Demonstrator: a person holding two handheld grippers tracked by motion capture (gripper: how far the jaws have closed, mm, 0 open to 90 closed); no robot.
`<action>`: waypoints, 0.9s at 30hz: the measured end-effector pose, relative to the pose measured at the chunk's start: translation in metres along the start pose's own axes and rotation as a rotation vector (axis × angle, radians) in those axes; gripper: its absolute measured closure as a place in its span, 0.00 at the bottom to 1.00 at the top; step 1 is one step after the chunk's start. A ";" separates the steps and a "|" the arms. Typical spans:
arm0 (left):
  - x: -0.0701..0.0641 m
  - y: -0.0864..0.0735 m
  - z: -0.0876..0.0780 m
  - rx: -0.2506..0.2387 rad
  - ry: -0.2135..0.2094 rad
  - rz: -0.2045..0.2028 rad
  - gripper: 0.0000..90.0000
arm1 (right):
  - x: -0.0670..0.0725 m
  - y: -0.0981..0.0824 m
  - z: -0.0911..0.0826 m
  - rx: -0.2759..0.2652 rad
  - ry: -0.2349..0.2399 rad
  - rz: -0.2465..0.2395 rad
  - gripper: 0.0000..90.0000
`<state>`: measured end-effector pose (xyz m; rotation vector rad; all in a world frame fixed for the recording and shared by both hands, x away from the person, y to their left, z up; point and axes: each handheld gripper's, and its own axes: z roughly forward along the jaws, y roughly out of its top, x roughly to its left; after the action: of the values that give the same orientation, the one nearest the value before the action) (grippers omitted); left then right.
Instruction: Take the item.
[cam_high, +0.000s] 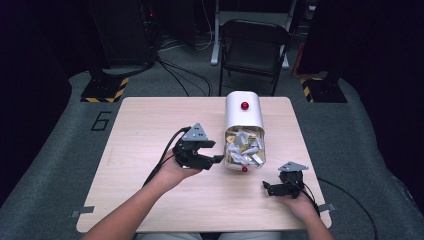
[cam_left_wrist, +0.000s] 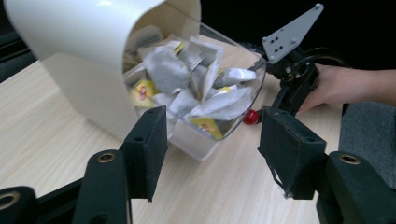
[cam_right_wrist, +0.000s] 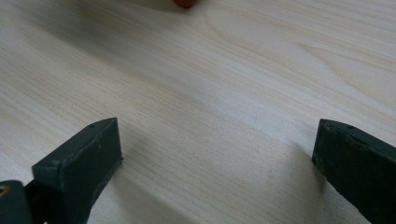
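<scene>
Many sachets (cam_high: 244, 148), open white bin (cam_high: 243, 111)

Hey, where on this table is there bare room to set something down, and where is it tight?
The table is bare along its left side and far-left corner, beside the white container, and on the strip near the front edge between the two forearms. It is tight in the middle, where the left gripper sits beside the container's open drawer of packets and the right gripper.

Occlusions and cut-offs

White container (cam_left_wrist: 88, 60) cut at 10–12 o'clock in left gripper view, its packets (cam_left_wrist: 196, 88) blurred, print unreadable. Red knob (cam_right_wrist: 184, 3) clipped at 12 o'clock in right gripper view. Right gripper (cam_high: 272, 189) fingertips too small in high view. Forearms cut at 6 o'clock.
</scene>
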<state>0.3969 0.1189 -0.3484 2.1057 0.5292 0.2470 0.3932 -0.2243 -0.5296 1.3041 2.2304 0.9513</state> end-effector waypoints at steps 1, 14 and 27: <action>-0.001 0.001 0.003 -0.003 -0.004 0.007 0.49 | 0.000 0.000 0.000 -0.001 0.000 0.000 0.01; -0.013 0.014 0.029 0.013 -0.050 0.051 0.54 | 0.000 0.000 0.000 -0.001 0.000 0.000 0.01; -0.016 0.017 0.046 0.013 -0.056 0.066 0.62 | 0.000 0.000 0.000 -0.001 0.000 0.000 0.01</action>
<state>0.4048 0.0690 -0.3596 2.1389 0.4293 0.2220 0.3932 -0.2242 -0.5296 1.3045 2.2297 0.9519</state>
